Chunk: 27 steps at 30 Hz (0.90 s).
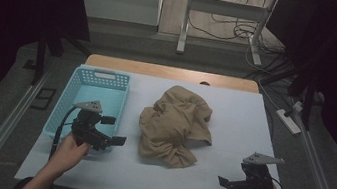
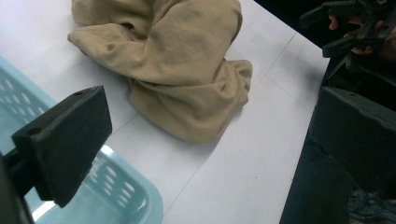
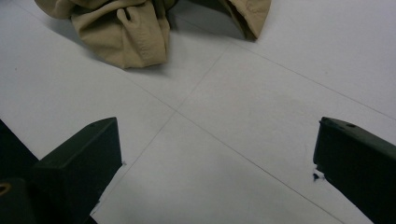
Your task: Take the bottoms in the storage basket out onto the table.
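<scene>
Blue basket — white table, left side

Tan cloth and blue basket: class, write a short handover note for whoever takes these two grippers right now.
Left gripper: jaws open, holding nothing, over the near right corner of the blue basket.
Right gripper: jaws open, holding nothing, low over the white table near its front right edge.
Tan cloth: crumpled in a heap mid-table, right of the basket, apart from both grippers.
Done: nothing yet; the cloth is ungripped.
Left: probably grip the cloth at its edges, then fold it or put it in the basket.
</scene>
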Each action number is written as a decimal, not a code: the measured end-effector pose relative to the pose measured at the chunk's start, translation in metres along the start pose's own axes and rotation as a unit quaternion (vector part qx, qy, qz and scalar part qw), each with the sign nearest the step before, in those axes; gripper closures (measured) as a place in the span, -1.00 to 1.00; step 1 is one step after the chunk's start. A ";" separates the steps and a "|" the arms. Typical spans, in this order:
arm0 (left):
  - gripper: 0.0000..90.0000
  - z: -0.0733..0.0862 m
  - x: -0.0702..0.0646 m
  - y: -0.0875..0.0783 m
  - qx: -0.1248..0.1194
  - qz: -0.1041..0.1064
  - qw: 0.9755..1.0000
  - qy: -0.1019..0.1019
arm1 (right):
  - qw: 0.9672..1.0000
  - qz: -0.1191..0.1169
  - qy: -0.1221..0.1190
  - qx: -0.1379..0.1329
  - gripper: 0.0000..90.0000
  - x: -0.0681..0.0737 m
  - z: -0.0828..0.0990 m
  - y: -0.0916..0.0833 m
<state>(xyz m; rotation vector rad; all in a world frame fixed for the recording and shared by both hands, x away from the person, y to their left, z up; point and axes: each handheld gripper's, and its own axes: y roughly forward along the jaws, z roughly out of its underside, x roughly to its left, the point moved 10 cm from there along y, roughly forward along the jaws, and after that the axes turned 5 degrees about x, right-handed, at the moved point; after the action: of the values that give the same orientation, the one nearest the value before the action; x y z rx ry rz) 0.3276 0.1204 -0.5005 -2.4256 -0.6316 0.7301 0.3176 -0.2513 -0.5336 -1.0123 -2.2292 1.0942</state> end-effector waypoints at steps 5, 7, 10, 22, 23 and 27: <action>-1.00 0.002 0.000 -0.004 0.001 -0.004 1.000 0.001 | 1.000 0.000 0.000 0.000 -0.98 0.000 0.000 0.000; -1.00 0.003 0.000 -0.005 0.001 -0.005 1.000 0.000 | 1.000 0.001 0.000 0.000 -0.98 0.000 0.000 0.000; -1.00 0.006 0.000 -0.006 0.001 -0.005 1.000 -0.004 | 1.000 0.001 -0.001 0.001 -0.98 0.000 0.000 0.000; -1.00 0.011 0.000 -0.014 -0.005 -0.010 1.000 -0.007 | 1.000 0.003 0.000 0.000 -0.98 0.000 0.000 0.000; -1.00 0.012 0.000 -0.015 -0.005 -0.010 1.000 -0.008 | 1.000 0.003 -0.001 0.000 -0.98 0.000 0.000 0.000; -1.00 0.015 0.001 -0.017 -0.008 -0.011 1.000 -0.012 | 1.000 0.003 -0.001 0.000 -0.98 0.000 0.000 0.000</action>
<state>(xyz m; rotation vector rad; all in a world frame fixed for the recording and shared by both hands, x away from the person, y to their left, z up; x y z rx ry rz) 0.3144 0.1385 -0.5011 -2.4241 -0.6750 0.7484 0.3176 -0.2513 -0.5336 -1.0194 -2.2289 1.0972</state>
